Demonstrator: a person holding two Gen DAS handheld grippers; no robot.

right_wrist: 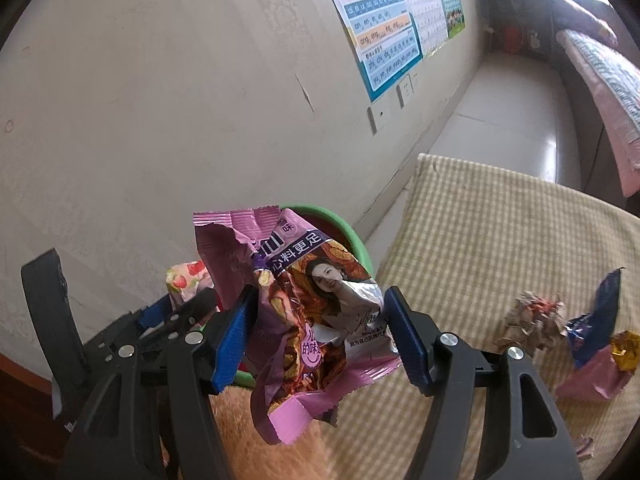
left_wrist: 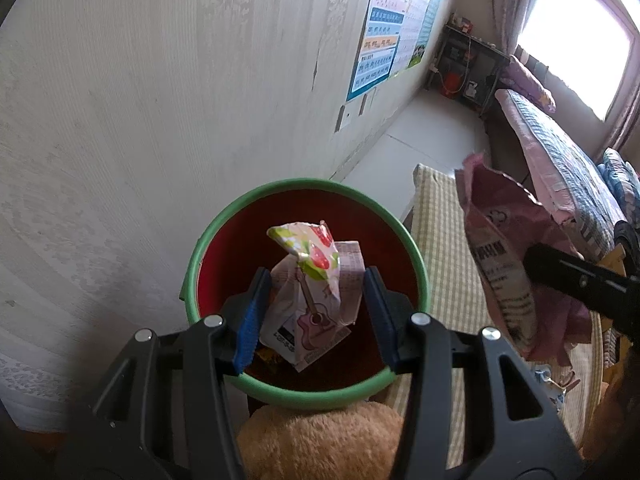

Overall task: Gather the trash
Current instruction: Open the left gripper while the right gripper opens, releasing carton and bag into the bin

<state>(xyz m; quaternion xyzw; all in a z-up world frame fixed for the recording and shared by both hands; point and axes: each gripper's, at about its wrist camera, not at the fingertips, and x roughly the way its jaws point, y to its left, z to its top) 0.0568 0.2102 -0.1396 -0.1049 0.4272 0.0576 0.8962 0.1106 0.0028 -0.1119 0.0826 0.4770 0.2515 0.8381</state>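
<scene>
Right tool (right_wrist: 316,332), wrapper litter (right_wrist: 532,320) beyond

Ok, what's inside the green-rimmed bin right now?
Through the bin mouth, a red inner wall and some yellowish scraps low down. The strawberry wrapper, held in the left tongs over the opening, hides most of the bottom, so any other contents are hidden.
</scene>
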